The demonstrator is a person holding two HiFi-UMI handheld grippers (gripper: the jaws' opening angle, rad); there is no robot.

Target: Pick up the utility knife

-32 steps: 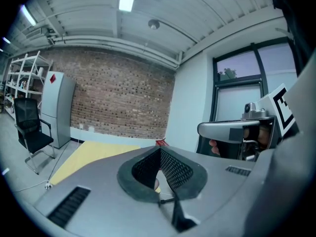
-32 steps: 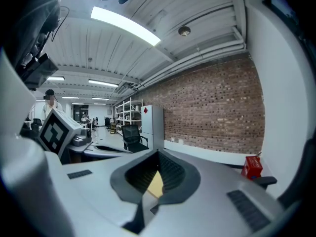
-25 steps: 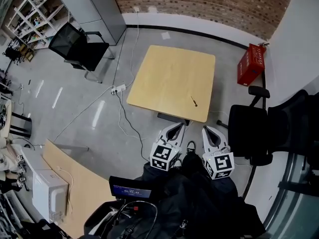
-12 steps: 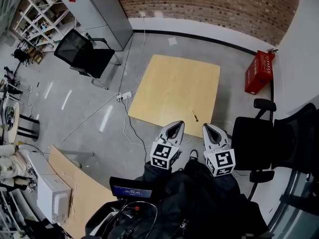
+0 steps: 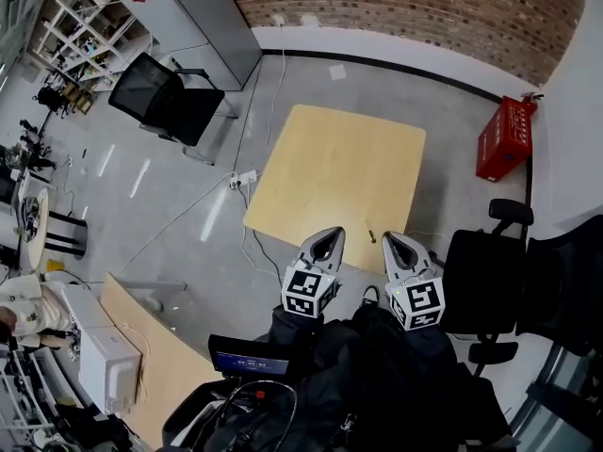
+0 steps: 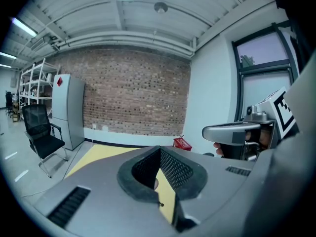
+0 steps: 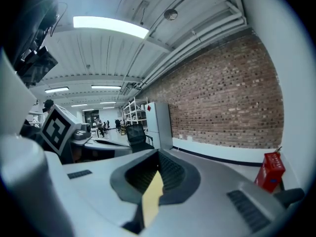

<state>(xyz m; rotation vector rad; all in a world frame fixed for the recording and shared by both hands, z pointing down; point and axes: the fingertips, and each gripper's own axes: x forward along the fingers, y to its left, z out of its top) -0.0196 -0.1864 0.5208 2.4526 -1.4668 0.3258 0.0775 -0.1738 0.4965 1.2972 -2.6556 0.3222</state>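
Utility knife [image 5: 371, 236]: a small dark sliver lying flat on the pale wooden desk [image 5: 320, 172], close to the near edge and toward the near right corner. Too small to make out blade or handle. Nothing touches it.

Left hand-held gripper [image 5: 327, 236]: held low in front of the person, its tip over the desk's near edge, just left of the knife. Jaws drawn together at the tips, a thin slit of desk top showing through, nothing held.

Right hand-held gripper [image 5: 390, 241]: beside the left, its tip just right of the knife, apart from it. Jaws likewise closed to a narrow slit, nothing between them. The knife sits between the two tips, slightly beyond them.

Marker cubes [image 5: 309, 293] sit at the rear of each tool, nearest the person.

Around the desk:
- cables and a power strip [image 5: 247, 177] on the grey floor at left
- a black office chair [image 5: 165, 102] far left, near a grey cabinet [image 5: 203, 22]
- a red box [image 5: 506, 139] at right, below the brick wall [image 5: 424, 8]
- another black chair [image 5: 485, 281] near right
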